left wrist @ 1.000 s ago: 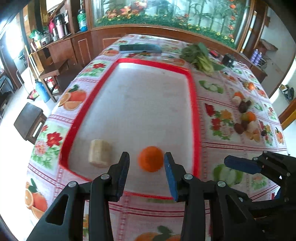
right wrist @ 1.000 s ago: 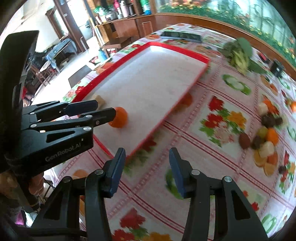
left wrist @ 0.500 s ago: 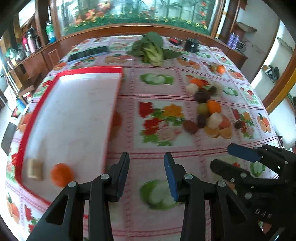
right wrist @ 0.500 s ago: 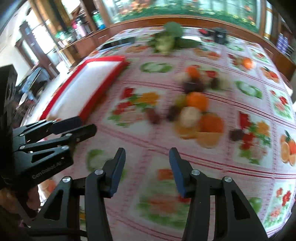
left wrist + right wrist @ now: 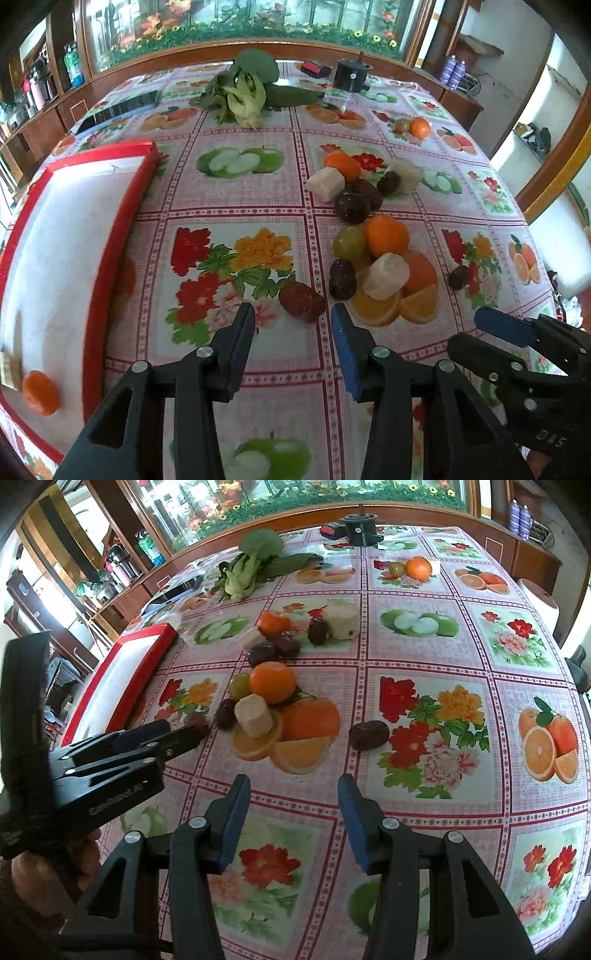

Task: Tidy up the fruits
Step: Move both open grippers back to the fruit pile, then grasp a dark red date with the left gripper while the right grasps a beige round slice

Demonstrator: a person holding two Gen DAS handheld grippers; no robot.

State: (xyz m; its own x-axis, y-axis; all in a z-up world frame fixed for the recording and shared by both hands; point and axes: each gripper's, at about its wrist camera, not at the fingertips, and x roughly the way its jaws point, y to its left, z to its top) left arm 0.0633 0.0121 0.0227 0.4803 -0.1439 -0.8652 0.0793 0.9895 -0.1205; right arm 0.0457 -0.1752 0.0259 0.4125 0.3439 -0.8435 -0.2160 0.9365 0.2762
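The fruits sit in a loose pile on the tablecloth (image 5: 236, 199), to the right of the red tray (image 5: 110, 236). The one closest to my left gripper (image 5: 291, 323) is a dark red date (image 5: 302, 301). It lies on the cloth just past the gripper's tips, a bit toward the right finger. My left gripper is open and holds nothing.

Behind the date I see another dark date (image 5: 342, 278), a white chunk (image 5: 386, 275), a green grape (image 5: 349, 242) and an orange (image 5: 386, 235), all bunched together and touching. Farther back are more dark fruits, two more white chunks and a second orange (image 5: 341, 166). One small dark date (image 5: 458, 277) lies alone off to the right.

In the tray, near its closest corner, lie a small orange (image 5: 40, 392) and a pale chunk (image 5: 10, 369) just beside it.

My right gripper (image 5: 293, 801) is open too, with nothing in it. It hangs over the cloth, near the lone date (image 5: 368, 734). In the right view the left gripper shows at the left side, with its tips right by the dark red date.

Far back on the table are leafy greens (image 5: 243, 92), a black pot (image 5: 352, 75), and one more orange (image 5: 420, 127) with a green grape next to it.
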